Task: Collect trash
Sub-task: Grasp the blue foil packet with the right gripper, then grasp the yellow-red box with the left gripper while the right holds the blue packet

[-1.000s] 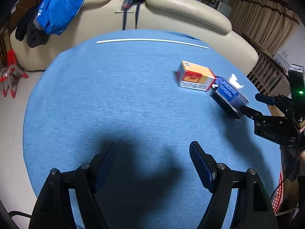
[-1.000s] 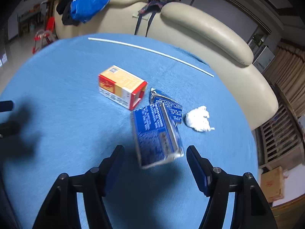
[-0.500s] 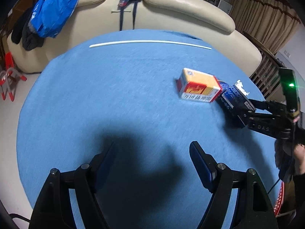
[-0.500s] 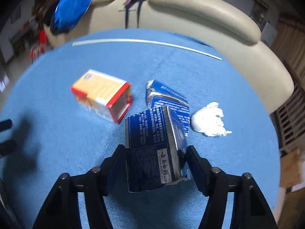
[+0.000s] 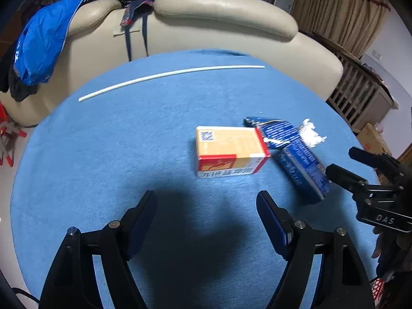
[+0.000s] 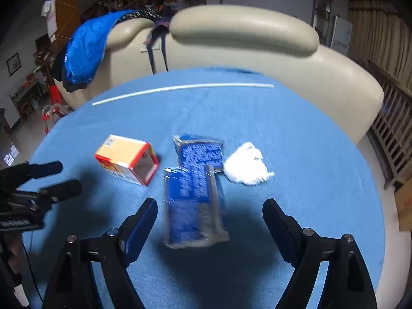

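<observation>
On the round blue table [image 5: 103, 141] lie an orange and red box [image 5: 229, 149], two blue packets and a crumpled white tissue [image 5: 311, 134]. My left gripper [image 5: 206, 198] is open and empty, just short of the box. In the right wrist view the nearer blue packet [image 6: 193, 206] lies flat between the fingers of my right gripper [image 6: 208, 206]. Its jaws are opening and the pads stand clear of the packet. The second blue packet [image 6: 200, 150] lies just beyond, with the tissue [image 6: 244, 167] to its right and the box [image 6: 126, 159] to its left.
A long thin white stick [image 5: 167, 76] lies across the far side of the table. Behind it stands a cream sofa [image 5: 219, 25] with a blue jacket [image 5: 41, 46] draped over it. A slatted wooden rail and a cardboard box are off to the right.
The right gripper closed on the nearer blue packet, then let it go; the packet now lies loose between wide jaws. The left gripper moved closer to the orange box.
</observation>
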